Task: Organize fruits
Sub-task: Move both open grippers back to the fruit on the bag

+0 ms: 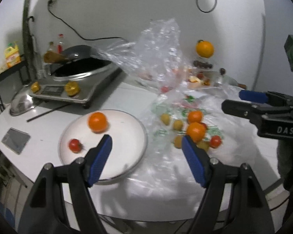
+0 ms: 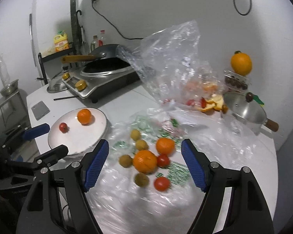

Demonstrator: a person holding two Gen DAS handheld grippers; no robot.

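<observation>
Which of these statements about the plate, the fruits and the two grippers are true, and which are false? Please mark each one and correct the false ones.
1. The white plate holds one orange and one small tomato. True.
2. The left gripper is shut on an orange. False: it is open and holds nothing.
3. Several fruits lie on the plastic bag beside the plate, among them a large orange. True.
4. The right gripper is shut on a tomato. False: it is open and empty, above the loose fruits.
5. The plate is empty. False: two fruits lie on it.
</observation>
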